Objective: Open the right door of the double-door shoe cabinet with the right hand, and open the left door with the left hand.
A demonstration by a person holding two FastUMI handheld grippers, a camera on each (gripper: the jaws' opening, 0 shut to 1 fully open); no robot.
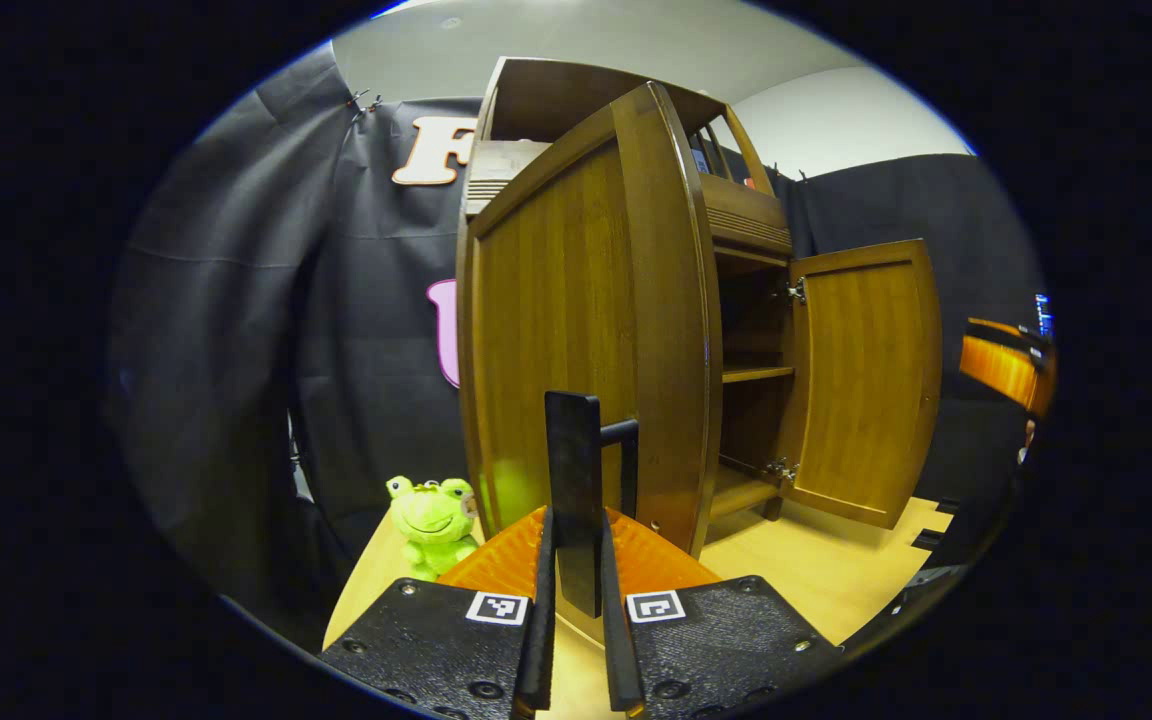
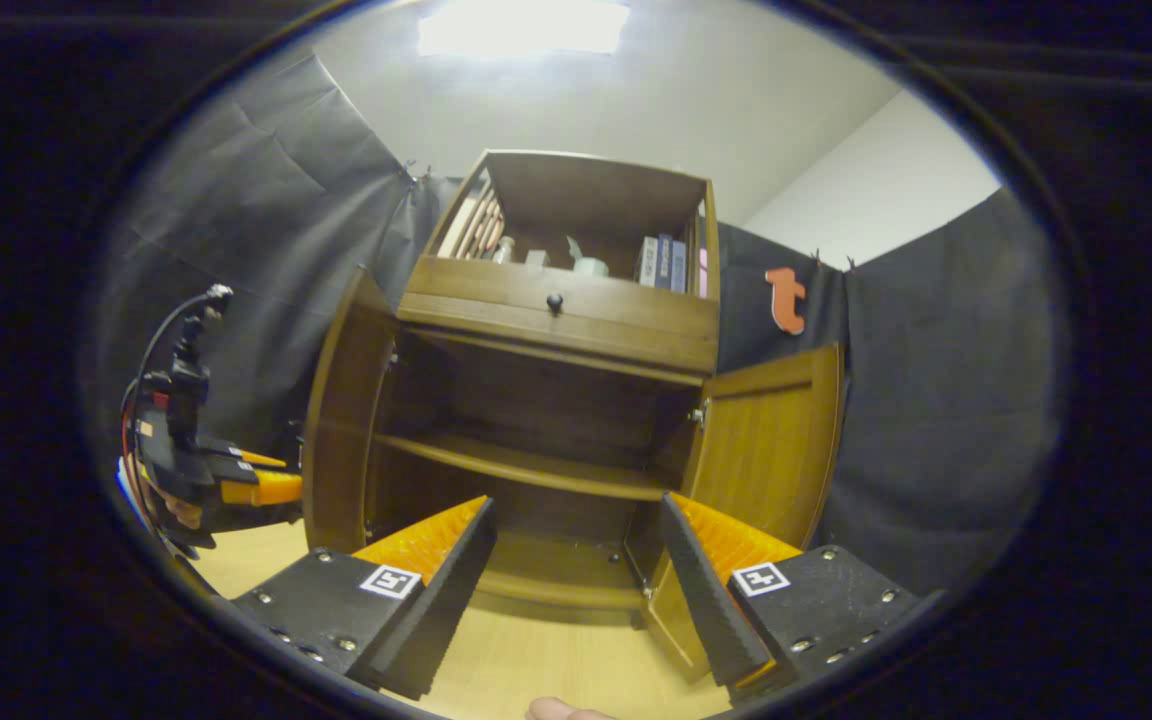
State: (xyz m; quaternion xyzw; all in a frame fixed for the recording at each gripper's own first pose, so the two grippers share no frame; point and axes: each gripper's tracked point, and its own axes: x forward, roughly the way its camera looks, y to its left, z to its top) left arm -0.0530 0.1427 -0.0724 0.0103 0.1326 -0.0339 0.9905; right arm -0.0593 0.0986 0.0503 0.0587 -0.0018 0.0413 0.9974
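Both doors swung out, left handle in the grip

Two doors of the double-door shoe cabinet (image 2: 556, 420) now stand open; in the right gripper view the left door (image 2: 341, 430) is turned edge-on at the cabinet's left side and the right door (image 2: 766, 450) hangs out from its hinges at the right, with the bare shelf (image 2: 526, 465) and dark interior between them. By my reading the task is at its last step, or just past it: the left door is swung wide, and the left gripper (image 1: 576, 640) has its fingers drawn narrow on the door's black bar handle (image 1: 573, 490), both pads seeming to press its sides. The right gripper (image 2: 576, 590) is spread wide and holds nothing; it hangs before the open cabinet, apart from the right door.

What the next move calls for, as I judge it: part the left fingers enough to clear the bar, then draw back along the fingers' own line so the handle is not dragged and the door does not swing; the right side needs nothing more.

The cabinet stands on a pale wooden floor (image 1: 836, 570); black cloth walls hang behind it and to both sides, with a white ceiling and a bright ceiling light (image 2: 521, 25) above. Over the doors sits a drawer with a small dark knob (image 2: 555, 301), and an open top shelf holds books (image 2: 664, 262) and small items too small to name; a green frog plush (image 1: 433, 518) sits on the floor just beside the cabinet's left flank.
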